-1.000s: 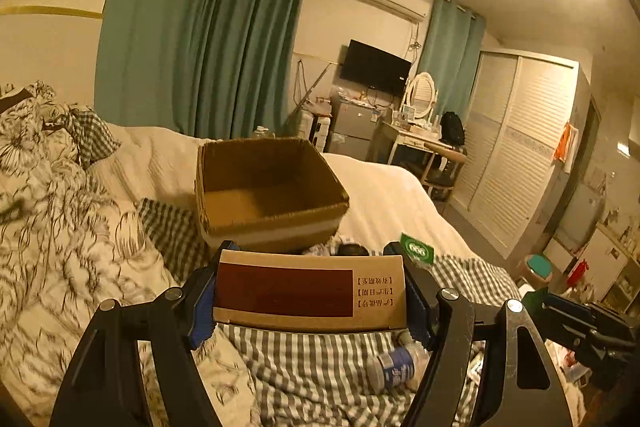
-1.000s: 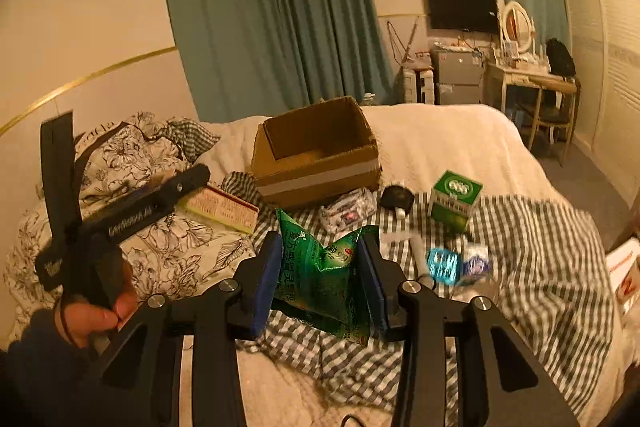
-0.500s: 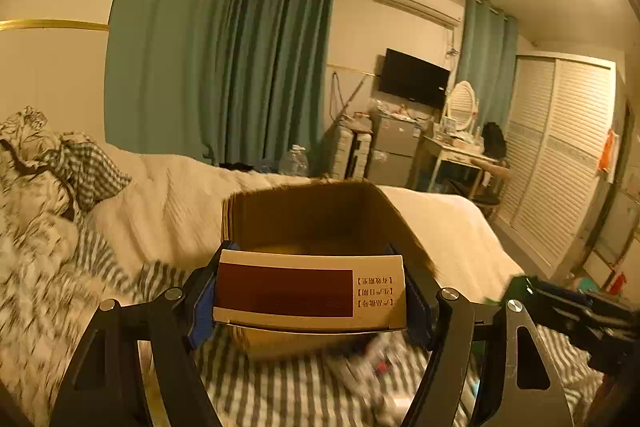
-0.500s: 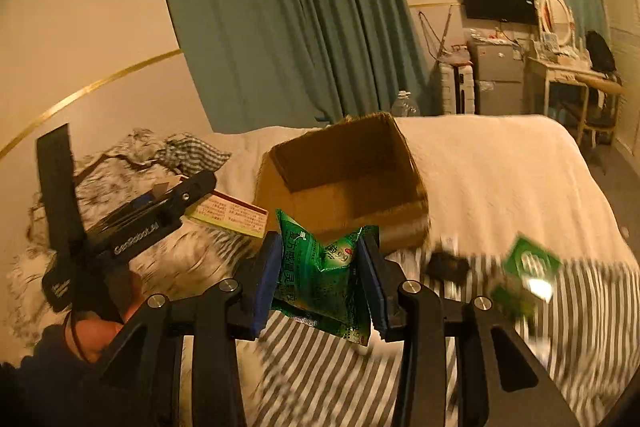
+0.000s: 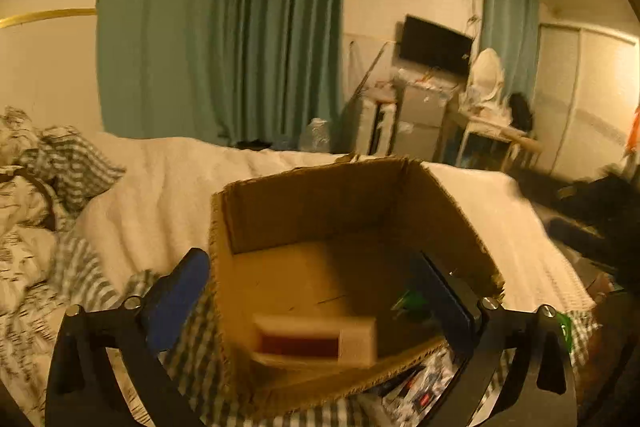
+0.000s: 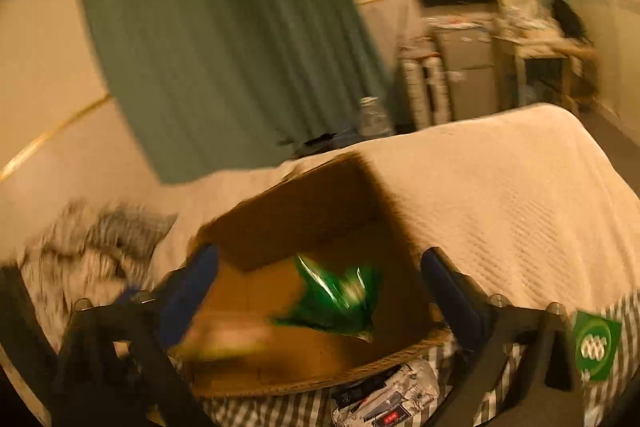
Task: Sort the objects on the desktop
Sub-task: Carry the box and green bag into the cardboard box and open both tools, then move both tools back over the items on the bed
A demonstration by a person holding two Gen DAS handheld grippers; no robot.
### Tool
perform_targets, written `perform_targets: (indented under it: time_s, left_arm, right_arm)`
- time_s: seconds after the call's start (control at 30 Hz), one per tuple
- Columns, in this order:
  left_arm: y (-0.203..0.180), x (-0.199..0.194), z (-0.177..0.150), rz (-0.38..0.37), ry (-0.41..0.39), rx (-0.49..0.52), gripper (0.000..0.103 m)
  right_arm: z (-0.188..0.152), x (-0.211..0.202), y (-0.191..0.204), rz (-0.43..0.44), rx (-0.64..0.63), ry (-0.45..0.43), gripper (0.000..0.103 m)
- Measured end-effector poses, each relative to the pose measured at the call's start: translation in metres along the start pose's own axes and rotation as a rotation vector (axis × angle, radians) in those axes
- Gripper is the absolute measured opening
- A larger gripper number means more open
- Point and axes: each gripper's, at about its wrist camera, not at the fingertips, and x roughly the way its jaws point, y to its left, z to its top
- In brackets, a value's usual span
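Both grippers, left gripper (image 5: pixel 316 291) and right gripper (image 6: pixel 320 287), now stand wide and empty above the cardboard box (image 5: pixel 452 211); the released carton (image 5: pixel 316 341) and green snack bag (image 6: pixel 336 299) lie inside, two items sorted.

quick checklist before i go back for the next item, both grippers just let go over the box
1. Left gripper open and holding nothing: ok, fingers spread wide.
2. Right gripper open and holding nothing: ok.
3. Red-and-cream box inside the cardboard box: ok, though blurred, so cannot tell if it has settled.
4. Green snack bag inside the cardboard box: cannot tell, it is blurred and seems to be mid-fall above the floor of the box.
5. Items left to sort: not ok, a green carton and a crinkled packet lie on the checked cloth.
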Motion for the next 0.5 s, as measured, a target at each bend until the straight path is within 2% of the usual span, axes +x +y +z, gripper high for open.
perform_targets:
  time_s: [0.1, 0.2, 0.37, 0.5]
  left_arm:
    - [-0.004, -0.039, -0.002, -0.044, -0.029, -0.006, 0.103]
    - [-0.011, -0.080, -0.005, -0.085, -0.041, -0.007, 0.103]
    - [-0.045, -0.151, -0.007, -0.159, -0.037, 0.029, 0.103]
    - [-0.079, -0.202, -0.024, -0.252, -0.017, 0.007, 0.103]
  right_arm:
    - [0.000, -0.052, -0.018, -0.009, 0.009, -0.040, 0.102]
    - [-0.008, -0.123, -0.041, -0.074, -0.051, -0.060, 0.102]
    - [-0.030, -0.239, -0.090, -0.160, -0.066, -0.048, 0.102]
    - [-0.057, -0.313, -0.118, -0.232, -0.087, -0.039, 0.102]
